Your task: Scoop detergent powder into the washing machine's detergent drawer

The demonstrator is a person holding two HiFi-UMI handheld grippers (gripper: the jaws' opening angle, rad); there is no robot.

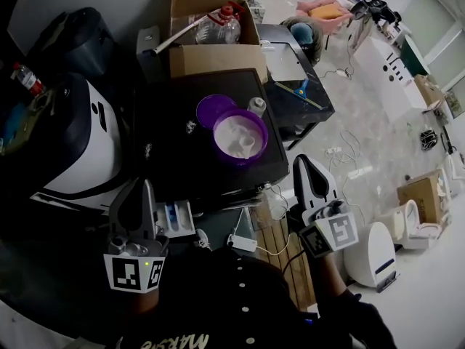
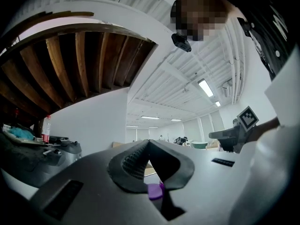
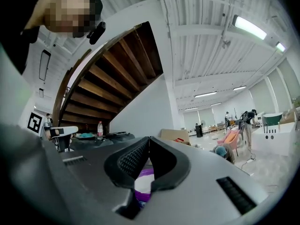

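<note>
**Status.** My left claw [image 1: 147,186] sits at the lower left of the head view and my right claw [image 1: 304,160] at the lower right. Both are short of the work. In each gripper view the jaws meet at their tips, with nothing clamped in the left claw [image 2: 149,142] or the right claw [image 3: 149,139].

**Location of parts.** The purple tub [image 1: 251,159] stands open at frame centre on the dark bench [image 1: 174,115]. The detergent powder [image 1: 234,133] is exposed inside it. The lid [image 1: 209,109] lies touching the tub's upper-left side. The detergent drawer [image 1: 176,217] appears pulled out below the bench's near edge, just right of my left claw. A pale shape [image 1: 245,142] rests in the powder. It is likely the scoop, but I cannot confirm this.

**Procedure, as judged.**
1. Part the right claw's jaws before reaching in, since jaws this tight cannot take a handle.
2. Approach the tub from above and grip the scoop by its handle, not its bowl.
3. Steady the tub wall with the left claw if it slides.
4. Lift the load level and carry it low towards the drawer.
5. Tip it over one compartment only.

**Caution.** Powder spilled on the dark bench is hard to recover.
</note>
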